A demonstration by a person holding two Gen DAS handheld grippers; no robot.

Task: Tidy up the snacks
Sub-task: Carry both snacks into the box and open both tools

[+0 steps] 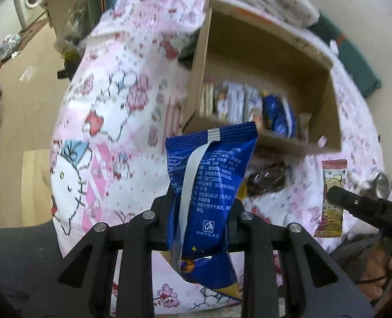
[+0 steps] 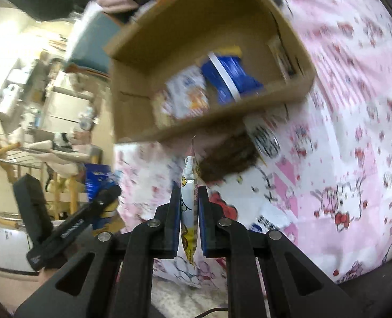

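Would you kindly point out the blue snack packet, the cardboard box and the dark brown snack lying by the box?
blue snack packet (image 1: 211,175), left wrist view, printed back panel.
cardboard box (image 1: 251,50), left wrist view, inner back wall.
dark brown snack (image 1: 268,179), left wrist view, middle of wrapper.

Blue snack packet (image 1: 209,185), brown cardboard box (image 1: 262,53) — pink-and-white cartoon-cat bedsheet (image 1: 116,106).

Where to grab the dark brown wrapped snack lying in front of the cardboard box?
Take the dark brown wrapped snack across its narrow width, tongs coming from above. It lies flat on the pink cartoon-print sheet, close beside the cardboard box wall, so a side approach looks blocked.
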